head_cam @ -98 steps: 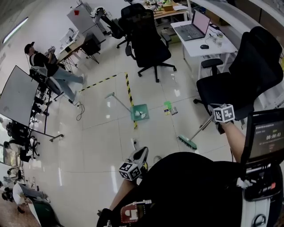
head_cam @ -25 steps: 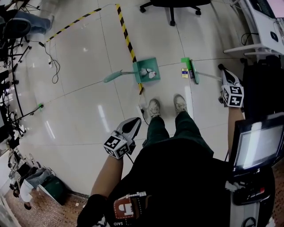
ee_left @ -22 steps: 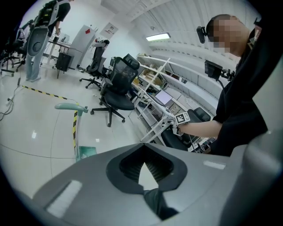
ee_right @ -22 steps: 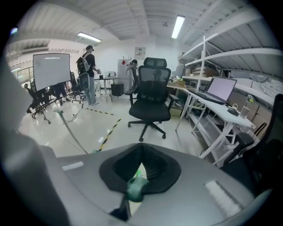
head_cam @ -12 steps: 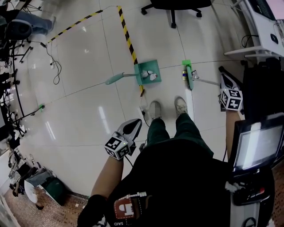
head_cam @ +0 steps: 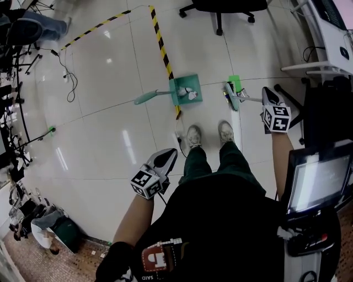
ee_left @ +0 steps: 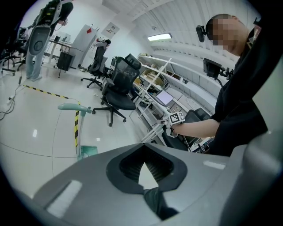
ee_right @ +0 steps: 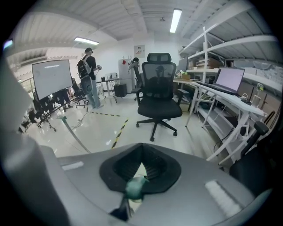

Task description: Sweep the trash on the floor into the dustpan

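A green dustpan (head_cam: 185, 90) lies on the white tiled floor with white crumpled trash (head_cam: 190, 93) in it, its long handle (head_cam: 149, 97) pointing left. Just right of it is the green broom head (head_cam: 231, 91), with a small scrap (head_cam: 225, 95) at its left side. The broom's thin handle runs right into my right gripper (head_cam: 266, 98), shut on it; its green end cap (ee_right: 135, 187) shows between the jaws. My left gripper (head_cam: 165, 157) hangs low near my left leg, shut and apparently empty. From the left gripper view the dustpan (ee_left: 88, 151) stands ahead.
Yellow-black tape (head_cam: 162, 52) runs up from the dustpan. A black office chair (head_cam: 220, 8) stands beyond, a white desk (head_cam: 331, 33) at the right. My shoes (head_cam: 193, 135) are just below the dustpan. A cable (head_cam: 60, 66) trails at the left.
My right gripper has swung left with the broom, carrying the broom head and the scrap closer to the dustpan. The left gripper has stayed put.
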A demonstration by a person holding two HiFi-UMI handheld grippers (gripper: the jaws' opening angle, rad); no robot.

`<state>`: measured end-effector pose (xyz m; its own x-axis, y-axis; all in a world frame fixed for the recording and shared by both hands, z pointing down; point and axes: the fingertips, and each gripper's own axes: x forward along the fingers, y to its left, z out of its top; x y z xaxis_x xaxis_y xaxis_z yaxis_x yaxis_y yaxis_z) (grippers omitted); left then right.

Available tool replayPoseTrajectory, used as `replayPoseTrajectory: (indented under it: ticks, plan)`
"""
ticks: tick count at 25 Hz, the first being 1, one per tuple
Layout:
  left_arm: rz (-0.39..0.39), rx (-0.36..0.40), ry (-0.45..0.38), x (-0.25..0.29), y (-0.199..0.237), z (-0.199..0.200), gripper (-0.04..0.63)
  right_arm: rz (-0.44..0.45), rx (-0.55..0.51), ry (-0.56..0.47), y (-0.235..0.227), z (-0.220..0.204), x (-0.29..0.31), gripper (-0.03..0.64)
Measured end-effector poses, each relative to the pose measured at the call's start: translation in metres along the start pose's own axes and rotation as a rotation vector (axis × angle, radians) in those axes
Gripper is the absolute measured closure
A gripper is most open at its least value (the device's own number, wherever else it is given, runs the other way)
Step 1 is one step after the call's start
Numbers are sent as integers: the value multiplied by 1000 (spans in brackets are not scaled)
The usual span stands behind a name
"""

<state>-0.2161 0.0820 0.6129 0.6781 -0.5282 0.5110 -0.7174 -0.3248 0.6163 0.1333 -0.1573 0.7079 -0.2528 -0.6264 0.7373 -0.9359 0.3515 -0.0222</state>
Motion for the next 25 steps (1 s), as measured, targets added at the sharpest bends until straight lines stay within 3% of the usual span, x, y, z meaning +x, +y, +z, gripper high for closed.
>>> replayPoseTrajectory:
  ticks: [5,8,11,18,25]
  plan:
    - [7,-4,0,-5,2,3,595,59,93,-47,18,27,12,617]
    - [10,-3,-8,-9,5,2,595,61,170,-86,9,37,4,617]
    - [14,-2,-22,-11,7,3,595,54,177,-104,-2,48,-9,617]
    - [11,-9,-42,-16,4,5,595,-21,83,6,-10,22,-19,617]
    - [30,-24,-42,-29,8,-2,595,2,220,66,20,0,3,617]
